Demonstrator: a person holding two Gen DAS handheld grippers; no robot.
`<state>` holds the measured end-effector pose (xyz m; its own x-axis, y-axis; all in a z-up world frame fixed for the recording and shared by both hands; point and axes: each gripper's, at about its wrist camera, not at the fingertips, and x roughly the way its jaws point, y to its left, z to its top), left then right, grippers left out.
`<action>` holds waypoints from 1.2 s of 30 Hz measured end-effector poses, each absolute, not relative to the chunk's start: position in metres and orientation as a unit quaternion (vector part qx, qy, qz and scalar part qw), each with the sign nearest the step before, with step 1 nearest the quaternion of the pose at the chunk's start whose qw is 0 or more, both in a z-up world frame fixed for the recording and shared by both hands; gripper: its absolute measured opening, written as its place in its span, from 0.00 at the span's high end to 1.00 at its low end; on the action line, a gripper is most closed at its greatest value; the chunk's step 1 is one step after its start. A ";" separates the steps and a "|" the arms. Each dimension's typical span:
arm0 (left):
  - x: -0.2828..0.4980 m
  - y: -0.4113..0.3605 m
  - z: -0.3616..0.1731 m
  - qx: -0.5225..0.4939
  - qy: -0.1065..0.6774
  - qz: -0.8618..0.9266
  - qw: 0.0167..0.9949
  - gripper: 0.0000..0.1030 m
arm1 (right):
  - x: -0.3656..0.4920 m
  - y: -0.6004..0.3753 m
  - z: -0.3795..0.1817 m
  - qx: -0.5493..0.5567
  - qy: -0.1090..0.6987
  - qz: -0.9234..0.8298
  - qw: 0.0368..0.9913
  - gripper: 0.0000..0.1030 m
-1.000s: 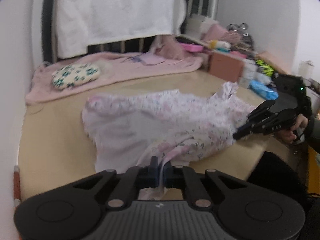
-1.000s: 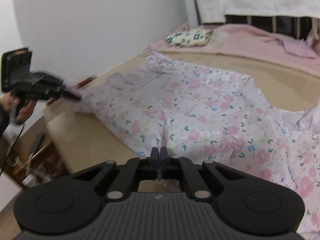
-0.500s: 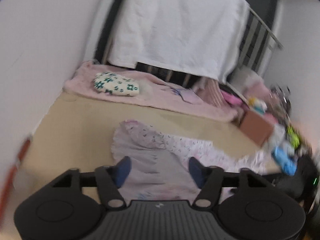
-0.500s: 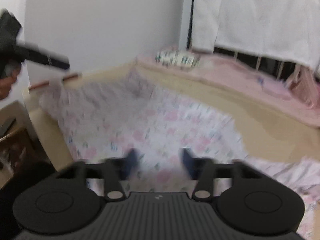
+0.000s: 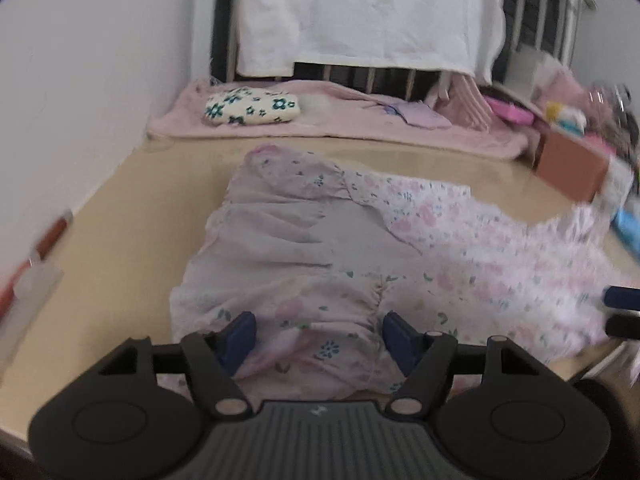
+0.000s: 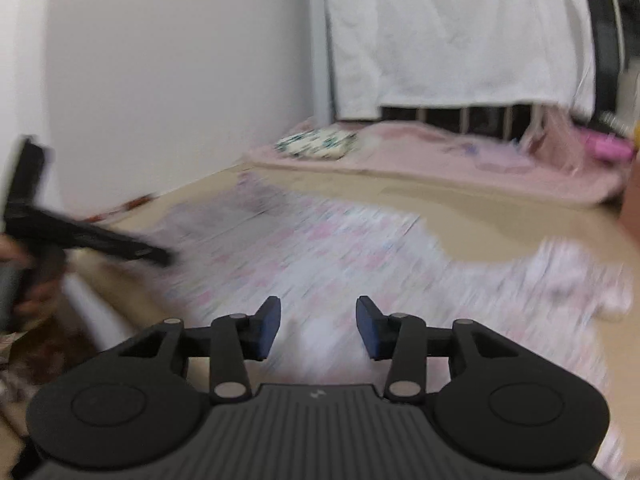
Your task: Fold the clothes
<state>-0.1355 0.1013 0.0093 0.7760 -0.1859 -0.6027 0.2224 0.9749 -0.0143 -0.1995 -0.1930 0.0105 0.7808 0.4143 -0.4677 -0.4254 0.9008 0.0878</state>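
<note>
Both grippers have let go since a second ago, when each pinched the cloth. We now hold the left gripper (image 5: 319,334) wide open above the near hem of the floral garment (image 5: 360,256), gripping nothing. Our right gripper (image 6: 318,328) is also wide and empty. That garment lies spread on the tan table (image 5: 132,208).

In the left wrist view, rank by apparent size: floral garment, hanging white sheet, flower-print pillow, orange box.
1. floral garment and white sheet: too close to rank, and the garment lies nearer the camera.
2. flower-print pillow
3. orange box, slightly smaller, blurred.
</note>
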 end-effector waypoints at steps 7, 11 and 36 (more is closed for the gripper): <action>-0.135 0.101 0.003 0.039 0.317 -0.092 0.943 0.29 | -0.193 -0.204 -0.005 0.020 0.290 0.138 0.947 0.56; -0.139 0.098 -0.001 0.036 0.309 -0.075 0.947 0.24 | -0.173 -0.216 -0.005 0.017 0.296 0.117 0.948 0.66; -0.180 0.142 0.032 -0.094 0.267 -0.027 0.959 0.35 | -0.157 -0.197 -0.014 -0.005 0.246 0.111 0.963 0.58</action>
<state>-0.1804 0.1417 0.0320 0.8560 -0.1025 -0.5067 0.0018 0.9807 -0.1954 -0.1570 -0.1969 -0.0137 0.8545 0.2106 -0.4749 -0.2153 0.9755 0.0450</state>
